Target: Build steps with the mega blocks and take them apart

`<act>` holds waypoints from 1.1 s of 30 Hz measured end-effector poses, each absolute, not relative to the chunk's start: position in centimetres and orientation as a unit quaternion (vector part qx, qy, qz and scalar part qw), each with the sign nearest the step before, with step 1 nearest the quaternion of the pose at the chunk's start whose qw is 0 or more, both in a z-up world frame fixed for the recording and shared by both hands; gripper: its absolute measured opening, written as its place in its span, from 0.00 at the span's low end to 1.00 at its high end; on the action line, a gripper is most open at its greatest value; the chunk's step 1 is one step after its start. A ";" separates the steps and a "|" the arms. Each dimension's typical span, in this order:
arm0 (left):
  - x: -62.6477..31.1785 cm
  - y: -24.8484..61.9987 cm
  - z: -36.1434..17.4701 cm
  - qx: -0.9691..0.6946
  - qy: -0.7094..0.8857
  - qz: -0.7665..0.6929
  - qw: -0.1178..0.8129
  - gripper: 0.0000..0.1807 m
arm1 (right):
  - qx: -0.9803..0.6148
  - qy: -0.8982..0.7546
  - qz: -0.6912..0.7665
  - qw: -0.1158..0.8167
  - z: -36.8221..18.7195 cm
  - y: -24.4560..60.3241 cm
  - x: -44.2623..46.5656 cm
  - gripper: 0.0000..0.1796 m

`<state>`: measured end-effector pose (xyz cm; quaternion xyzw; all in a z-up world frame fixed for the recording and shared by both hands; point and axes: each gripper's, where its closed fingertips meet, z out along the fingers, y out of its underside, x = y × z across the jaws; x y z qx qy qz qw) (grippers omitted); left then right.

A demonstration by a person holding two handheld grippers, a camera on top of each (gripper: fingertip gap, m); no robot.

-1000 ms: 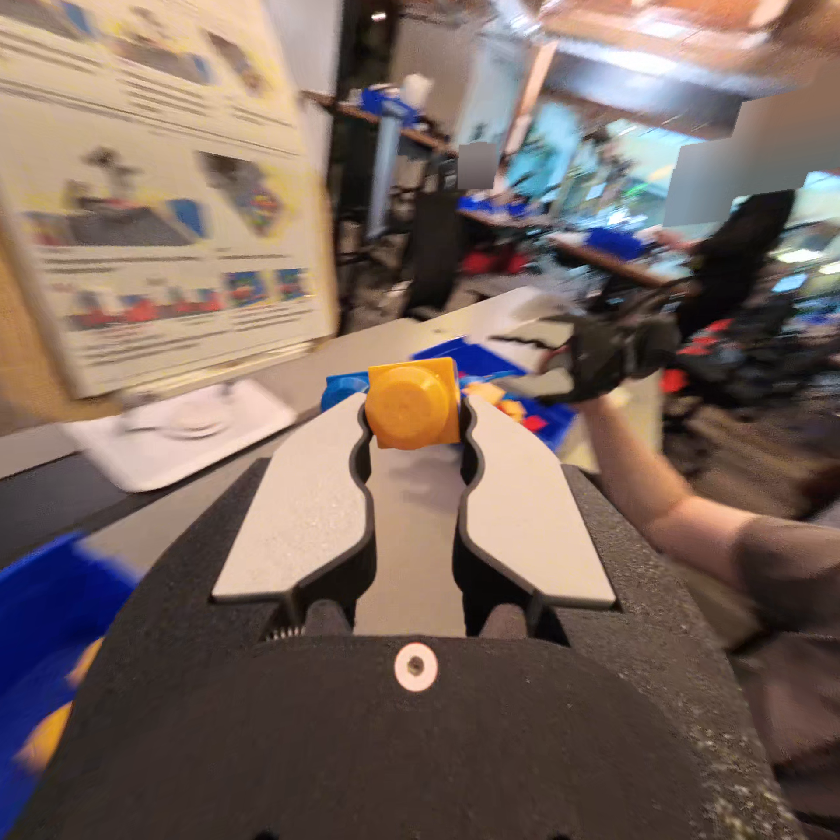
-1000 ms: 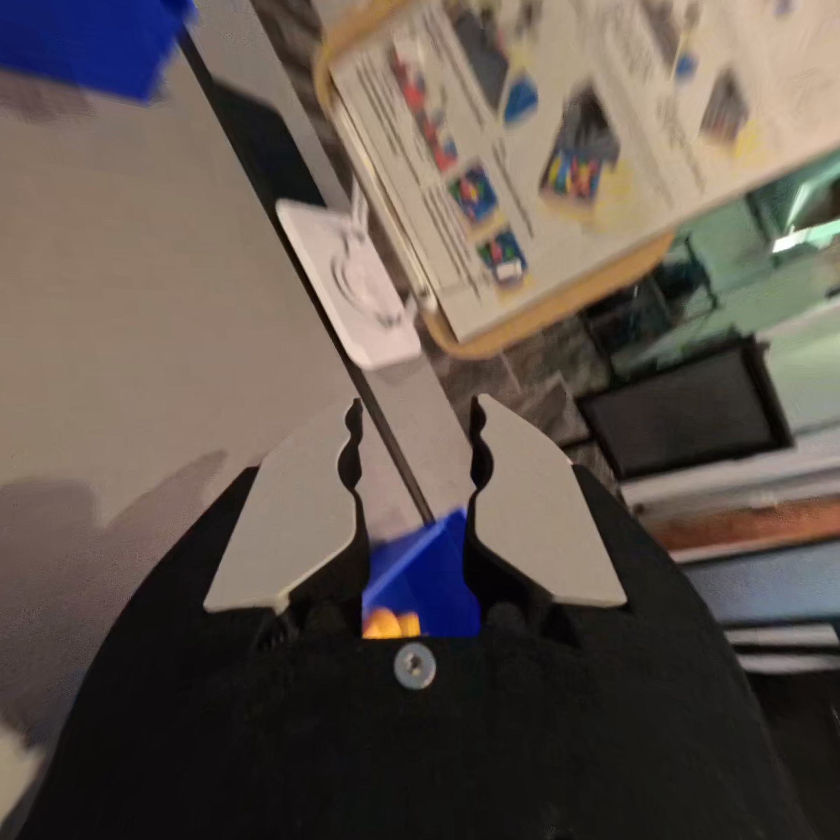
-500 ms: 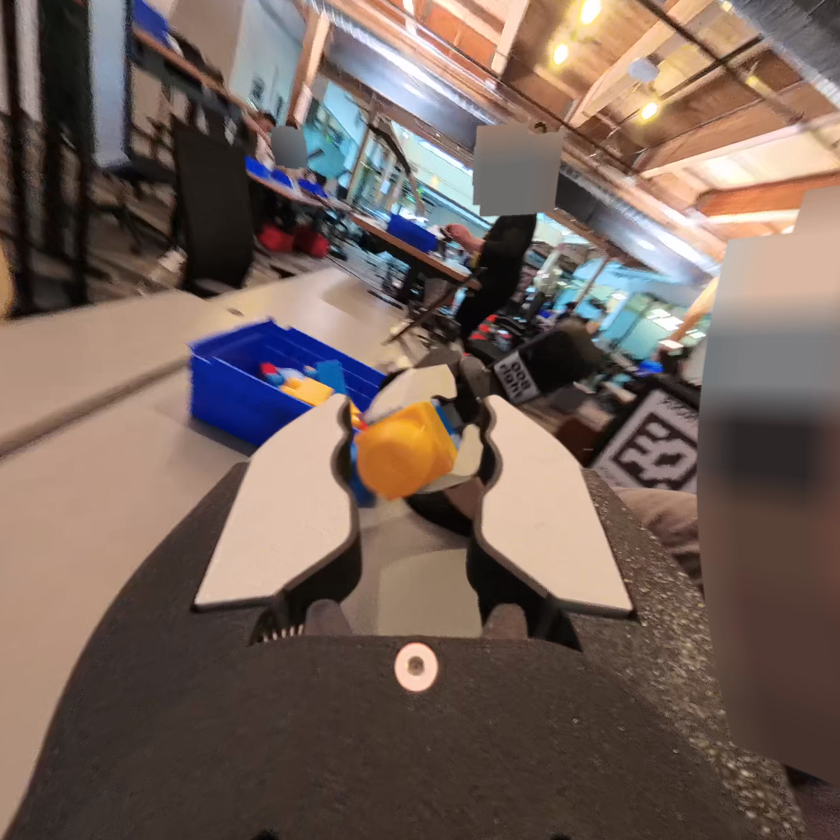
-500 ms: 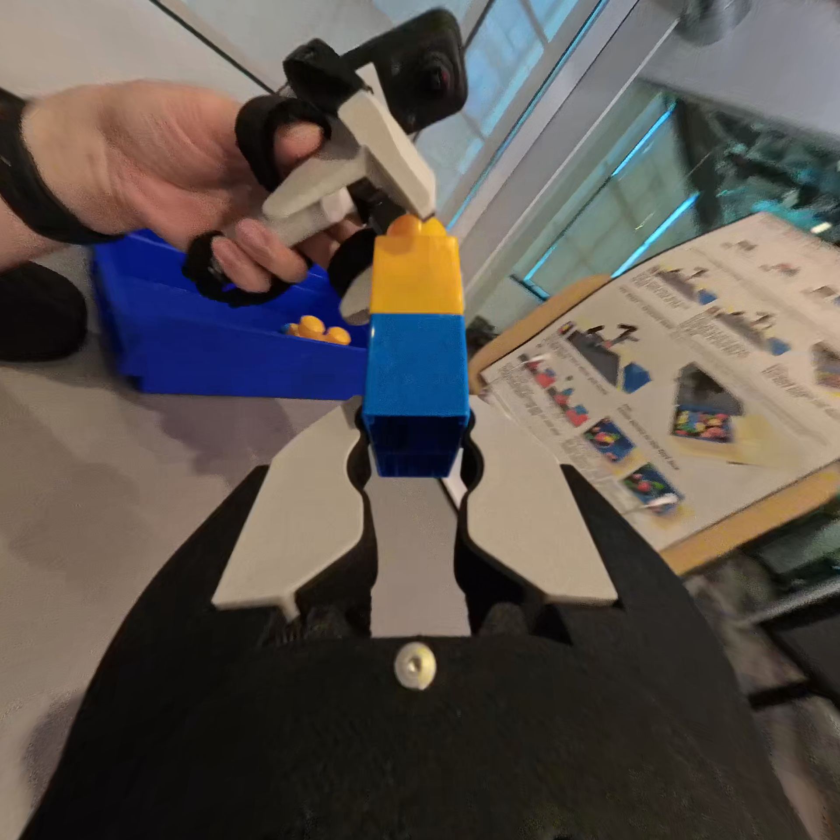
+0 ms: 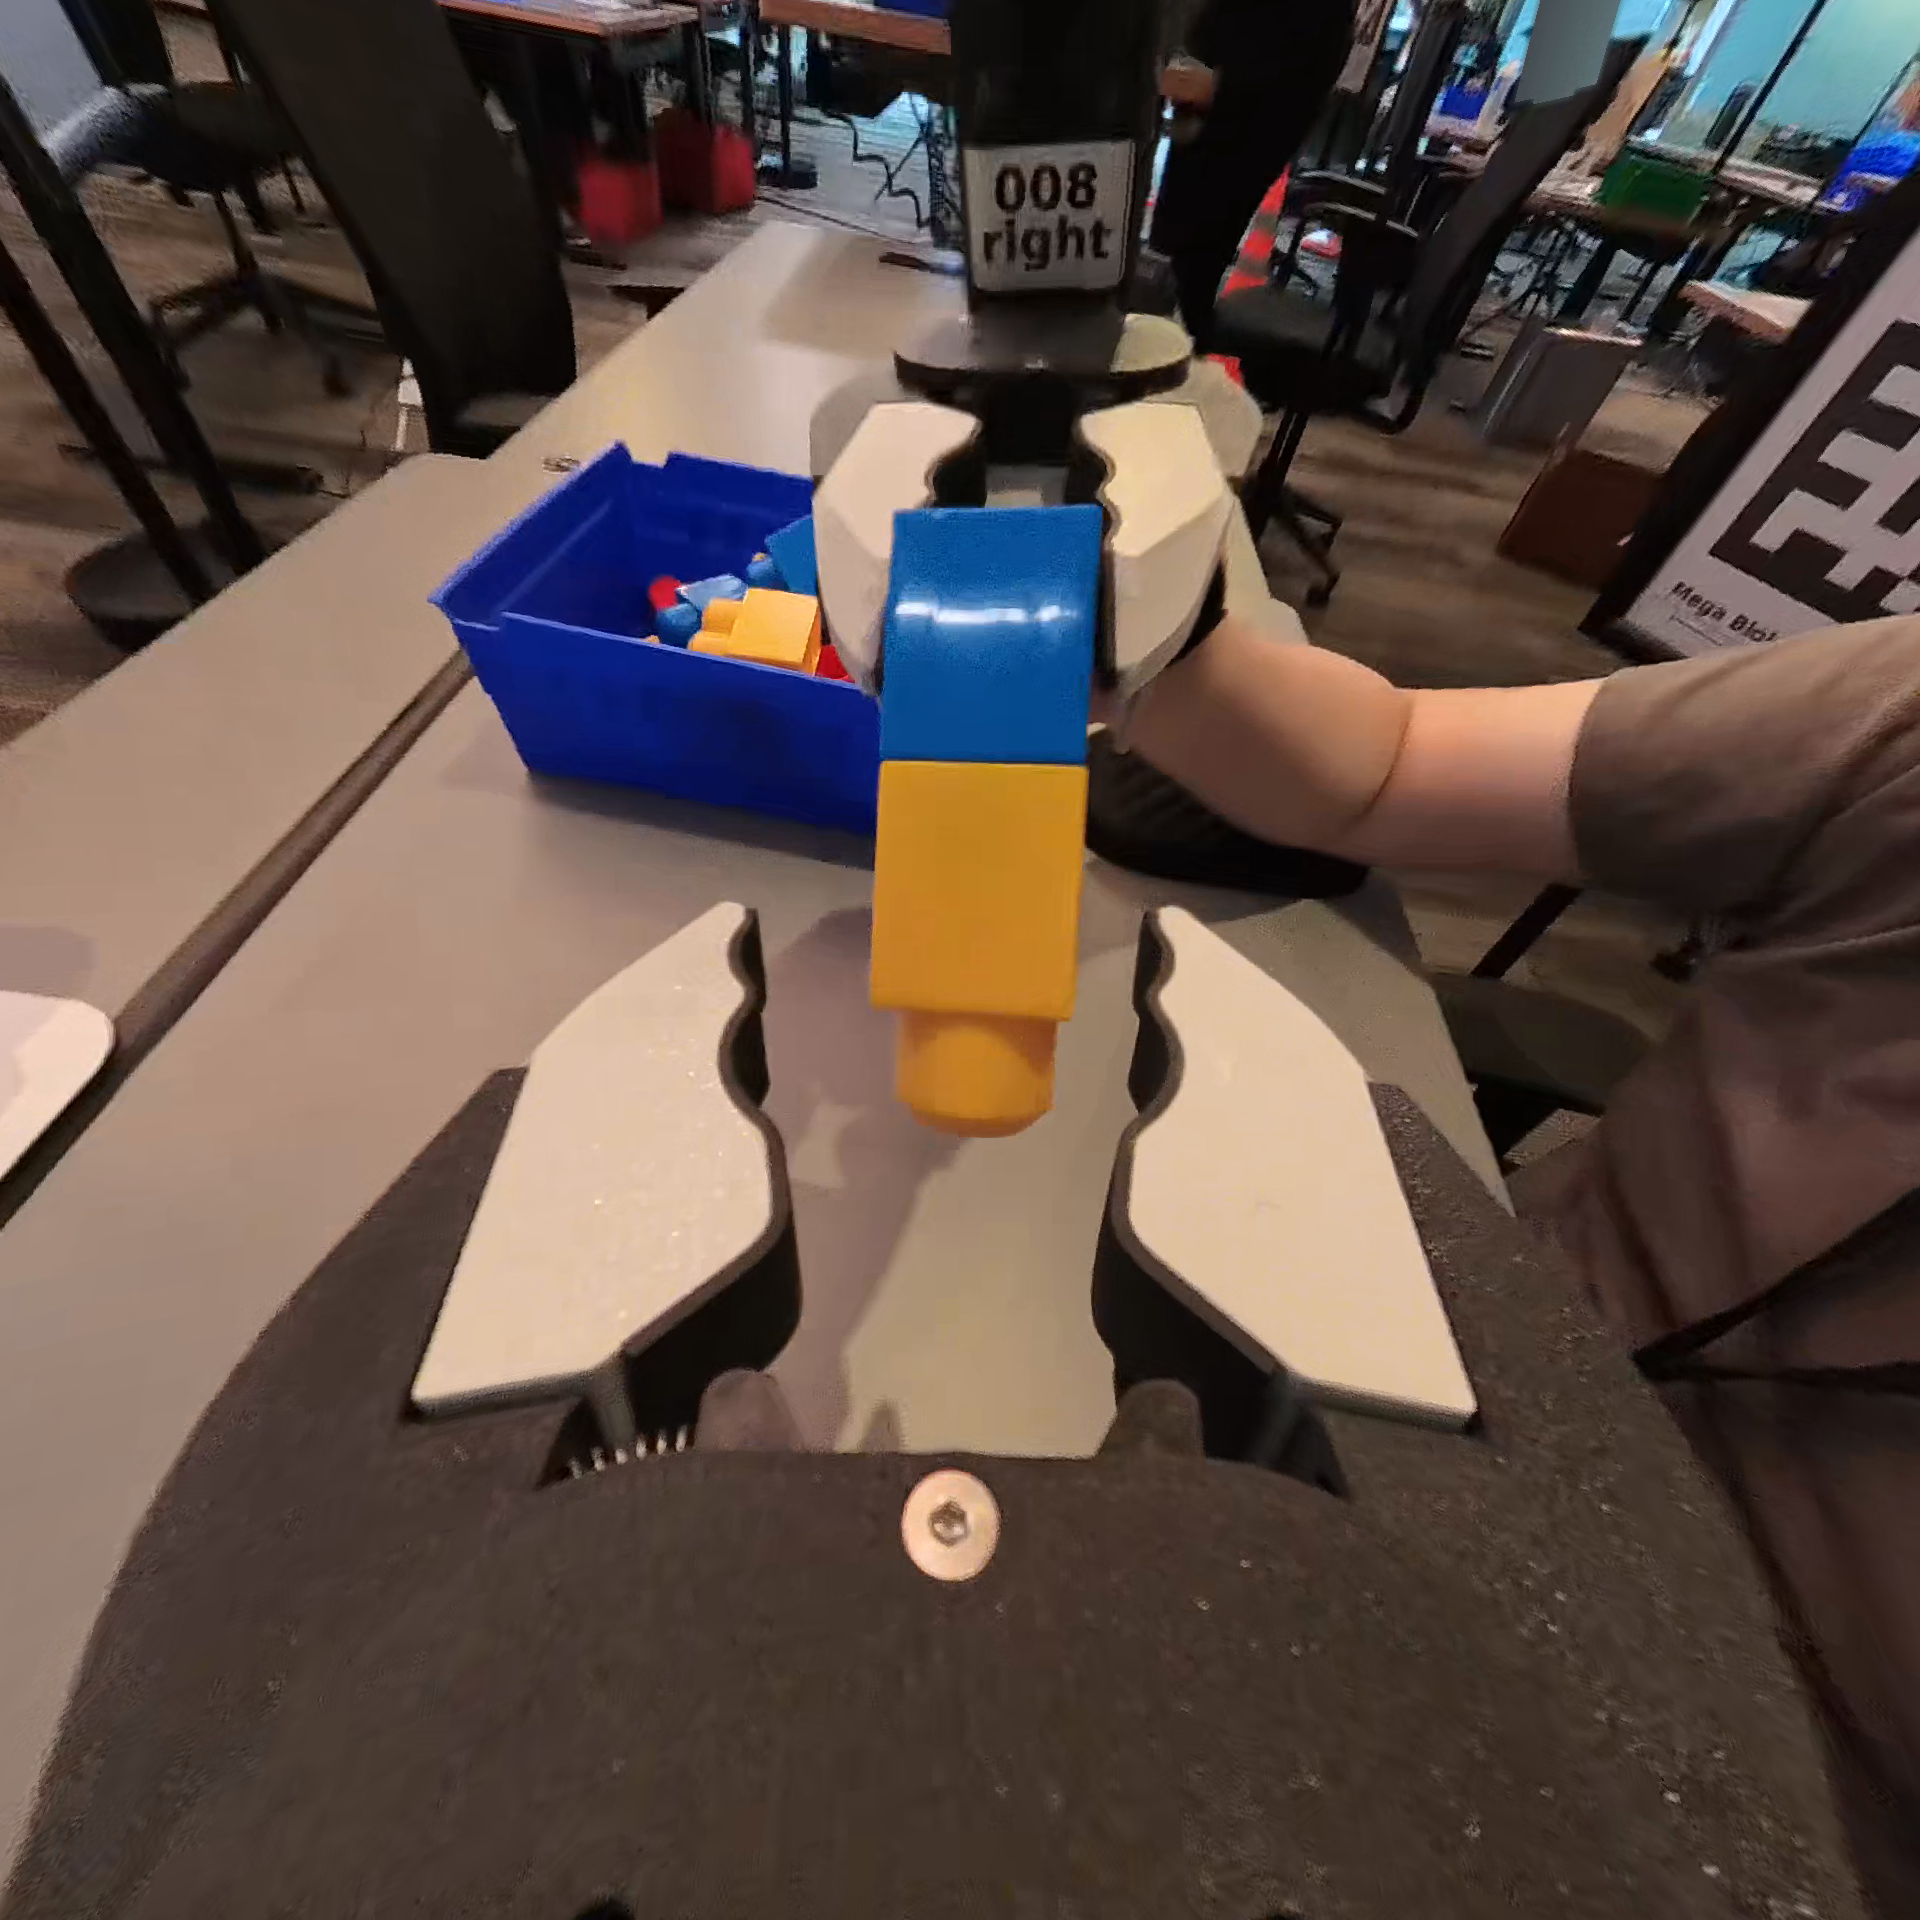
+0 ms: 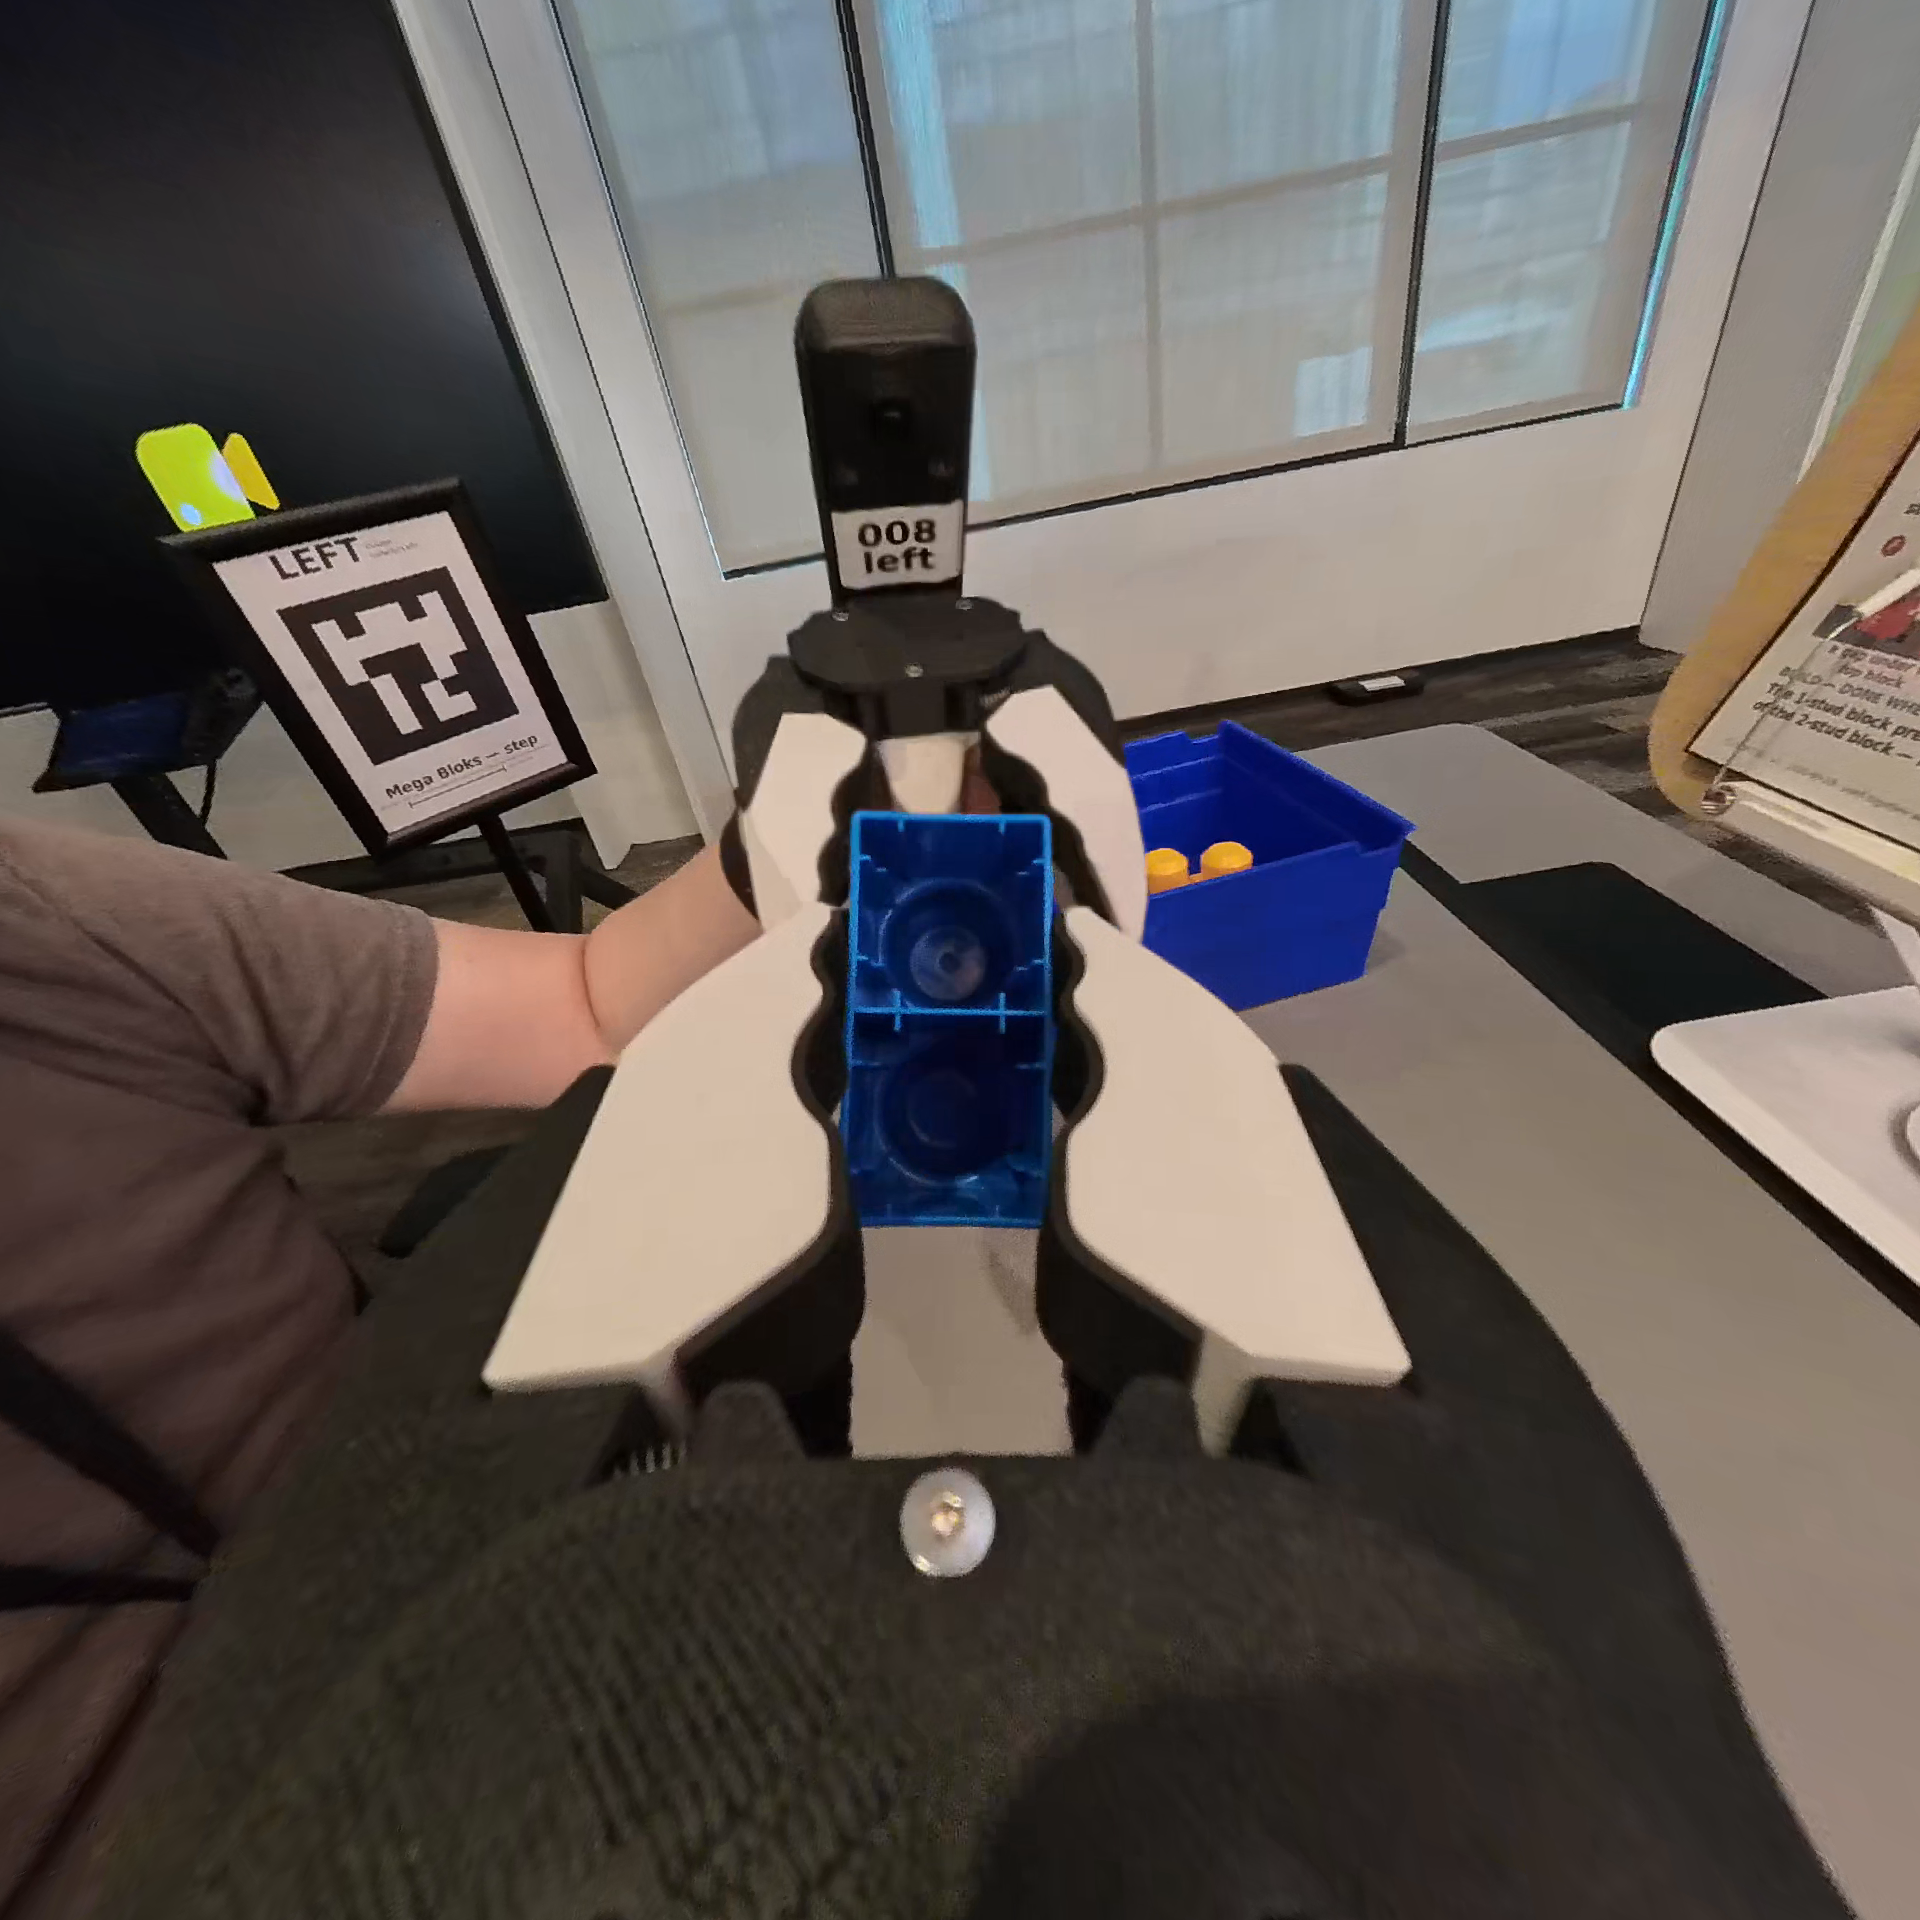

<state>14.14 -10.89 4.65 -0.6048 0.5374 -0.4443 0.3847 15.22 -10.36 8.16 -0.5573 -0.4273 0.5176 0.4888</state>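
Between right tool (image 6: 948,1023) fingers sat blue block (image 6: 948,1023), pinched, hollow underside facing camera. Yellow block (image 5: 971,883) stuck on its far end, stud pointing into gap of left tool (image 5: 948,977), which was spread, touching nothing. Beyond and left of left tool: blue bin (image 5: 623,686) of blocks on grey surface (image 5: 312,1039).

Grey table (image 5: 436,935) with a blue bin (image 5: 665,717) of blocks and a white tray (image 6: 1797,1081).

The left hand-held gripper (image 5: 945,1023) has released the yellow block (image 5: 971,894), jaws now apart.
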 end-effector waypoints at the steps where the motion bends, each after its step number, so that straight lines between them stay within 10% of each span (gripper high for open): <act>1: 14.5 -11.2 4.6 -0.599 0.539 -0.454 0.380 0.35 | -0.556 -0.430 0.516 0.489 8.1 -10.4 15.3 0.20; 3: 15.0 -11.3 4.7 -0.591 0.533 -0.473 0.378 0.21 | -0.557 -0.435 0.510 0.491 7.9 -10.4 15.4 0.20; 20: 13.6 -10.5 2.6 -0.661 0.551 -0.385 0.333 0.20 | -0.639 -0.481 0.433 0.415 4.6 -9.6 15.9 0.21; 33: 11.3 -10.8 5.6 -0.644 0.527 -0.430 0.349 0.20 | -0.824 -0.207 0.031 0.526 4.1 1.1 47.3 0.21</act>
